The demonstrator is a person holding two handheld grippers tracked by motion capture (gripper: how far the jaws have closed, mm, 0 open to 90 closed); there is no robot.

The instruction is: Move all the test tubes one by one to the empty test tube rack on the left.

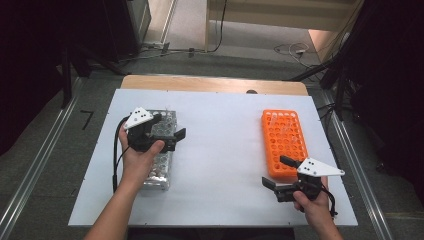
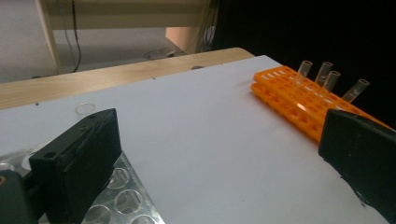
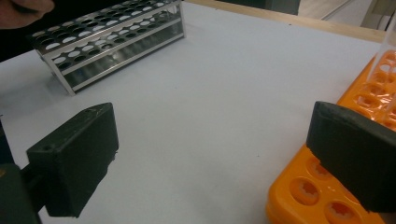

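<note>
A metal tube rack [image 1: 159, 172] stands at the left of the white table, and my left gripper [image 1: 170, 126] hovers over its far half, open and holding nothing. In the left gripper view its jaws [image 2: 219, 158] stand wide apart above the metal rack [image 2: 121, 196], facing the orange rack [image 2: 299, 100], which holds several clear tubes [image 2: 322, 74]. The orange rack [image 1: 284, 140] lies at the right. My right gripper [image 1: 275, 171] sits open at its near end; in the right gripper view [image 3: 210, 158] one jaw is over the orange rack [image 3: 355, 186].
A white sheet [image 1: 225, 150] covers the table, with a wooden strip [image 1: 215, 84] along the far edge. The metal rack [image 3: 112, 37] lies across bare white surface from the right gripper. Beyond the table are floor rails and cables [image 1: 295, 49].
</note>
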